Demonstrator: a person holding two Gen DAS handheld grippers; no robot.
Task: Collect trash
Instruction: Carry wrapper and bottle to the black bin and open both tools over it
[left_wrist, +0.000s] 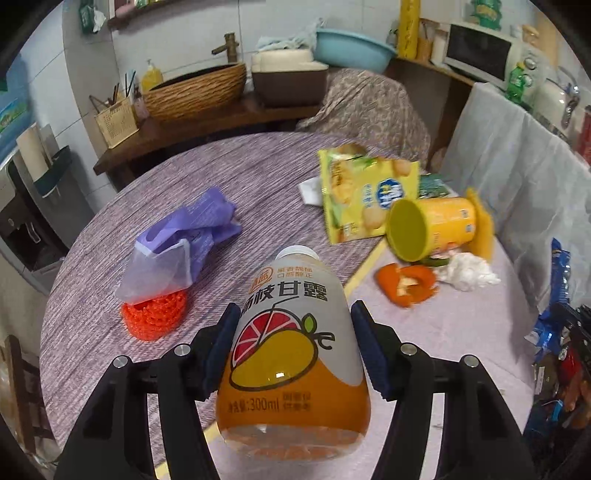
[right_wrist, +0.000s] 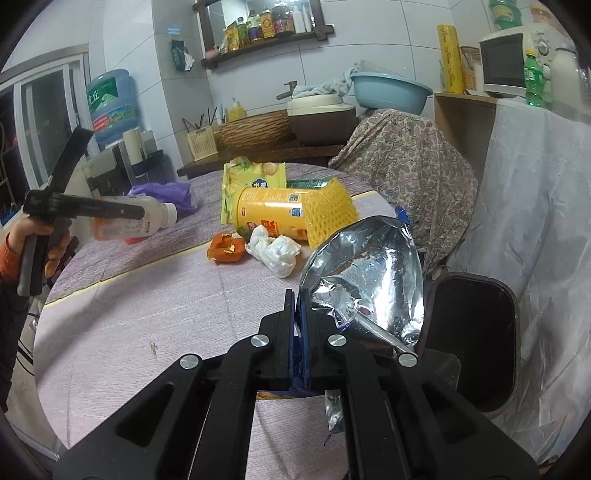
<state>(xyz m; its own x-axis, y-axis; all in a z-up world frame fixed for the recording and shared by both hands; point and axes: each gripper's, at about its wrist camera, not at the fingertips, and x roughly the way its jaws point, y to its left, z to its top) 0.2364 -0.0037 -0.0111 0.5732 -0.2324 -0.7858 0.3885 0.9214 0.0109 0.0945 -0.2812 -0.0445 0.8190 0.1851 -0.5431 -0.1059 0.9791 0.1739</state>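
My left gripper (left_wrist: 293, 317) is shut on an orange juice bottle (left_wrist: 291, 354) with a white cap and holds it above the round table (left_wrist: 110, 295). In the right wrist view the same bottle (right_wrist: 133, 221) hangs in the left gripper (right_wrist: 110, 212) at the far left. My right gripper (right_wrist: 298, 295) is shut on an open foil snack bag (right_wrist: 369, 280), silver inside, held near the table's right edge beside a dark trash bin (right_wrist: 472, 332).
On the table lie a yellow chip canister (left_wrist: 432, 229), a yellow snack bag (left_wrist: 365, 195), orange peel (left_wrist: 406, 284), crumpled tissue (left_wrist: 469, 273), a yellow mesh sleeve (right_wrist: 332, 214), a purple bag (left_wrist: 188, 236) and a red scrubber (left_wrist: 155, 317). A draped chair (right_wrist: 406, 166) stands behind.
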